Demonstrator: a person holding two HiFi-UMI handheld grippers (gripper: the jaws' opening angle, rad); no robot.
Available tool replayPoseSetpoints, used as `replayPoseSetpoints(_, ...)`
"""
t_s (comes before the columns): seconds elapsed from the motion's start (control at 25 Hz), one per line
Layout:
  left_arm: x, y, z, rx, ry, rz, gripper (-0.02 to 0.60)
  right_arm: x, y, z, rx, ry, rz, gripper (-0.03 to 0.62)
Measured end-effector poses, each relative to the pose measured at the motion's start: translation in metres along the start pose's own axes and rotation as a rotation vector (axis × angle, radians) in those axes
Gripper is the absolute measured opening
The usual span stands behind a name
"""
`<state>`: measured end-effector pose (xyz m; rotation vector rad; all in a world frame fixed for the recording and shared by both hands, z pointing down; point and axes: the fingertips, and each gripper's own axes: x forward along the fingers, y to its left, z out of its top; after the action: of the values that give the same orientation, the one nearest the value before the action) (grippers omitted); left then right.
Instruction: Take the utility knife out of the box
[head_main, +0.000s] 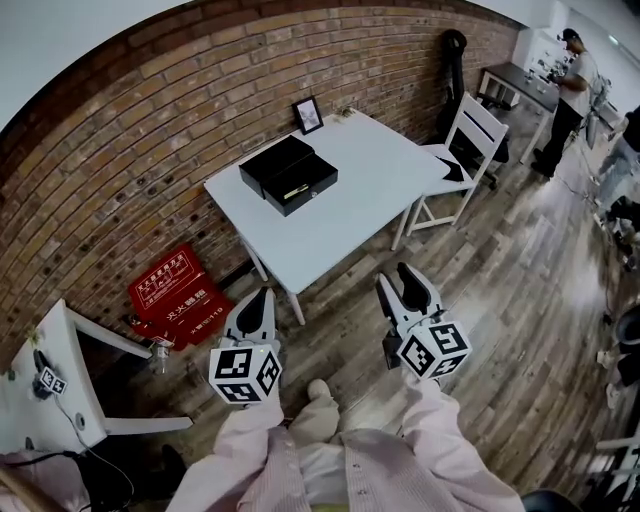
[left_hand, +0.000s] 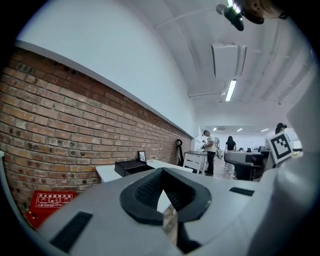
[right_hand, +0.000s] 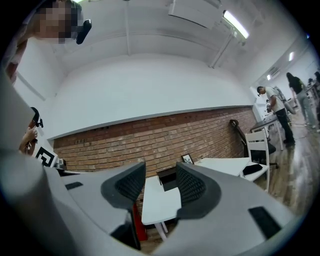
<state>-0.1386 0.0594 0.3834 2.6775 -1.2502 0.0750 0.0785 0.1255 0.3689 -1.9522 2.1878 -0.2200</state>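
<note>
Tongs both empty: left tongs (head_main: 264, 296) pinched together, right tongs (head_main: 397, 277) spread wide. Utility knife (head_main: 294, 190) lying in open box (head_main: 272, 160) on desk (head_main: 350, 215), 12 o'clock, well apart from both. Approach level, straddle knife handle, clear box wall before squeezing.

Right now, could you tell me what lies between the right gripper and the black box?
In the head view, only wood floor and bare white table top separate the right gripper from the black box.

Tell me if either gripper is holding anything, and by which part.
Nothing is held. The right gripper is open and empty; the left gripper is shut on nothing.
</note>
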Motion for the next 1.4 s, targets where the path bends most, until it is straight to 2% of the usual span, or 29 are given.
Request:
replayPoseSetpoints(0.24, 0.046, 0.021, 0.002, -0.011, 0.016, -0.010, -0.008, 0.048, -0.015, -0.005, 0.004, 0.028, 0.002, 0.173)
replayPoseSetpoints(0.6, 0.095, 0.054, 0.008, -0.029, 0.017, -0.004, -0.008, 0.112, -0.019, -0.014, 0.006, 0.067, 0.050, 0.173)
replayPoseSetpoints(1.08, 0.122, 0.066, -0.007, -0.041, 0.047, -0.020, -0.008, 0.146, -0.026, -0.027, 0.028, 0.071, 0.056, 0.173)
replayPoseSetpoints(1.4, 0.152, 0.079, -0.009, -0.041, 0.061, 0.008, -0.008, 0.182, -0.040, -0.036, 0.047, 0.084, 0.080, 0.173)
